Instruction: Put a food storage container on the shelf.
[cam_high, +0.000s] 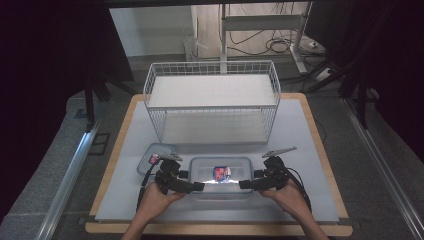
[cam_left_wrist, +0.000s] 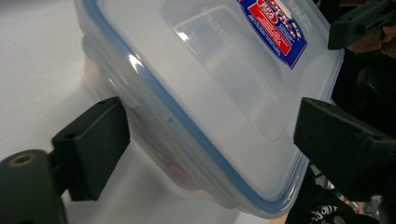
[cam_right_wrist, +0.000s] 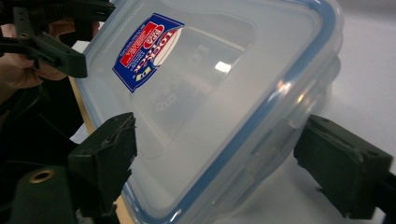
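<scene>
The left gripper (cam_high: 199, 186) and right gripper (cam_high: 244, 184) each straddle one end of the lidded plastic container (cam_high: 220, 176) (blue-sealed lid). Jaws stand wide on both; whether the pads press cannot be told.

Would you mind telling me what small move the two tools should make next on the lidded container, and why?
Probably close both tools onto the ends of the container. The left tool and right tool each straddle one end with jaws wide, and whether the pads yet press is unclear, so it likely isn't held firmly enough to lift toward the wire basket.
</scene>
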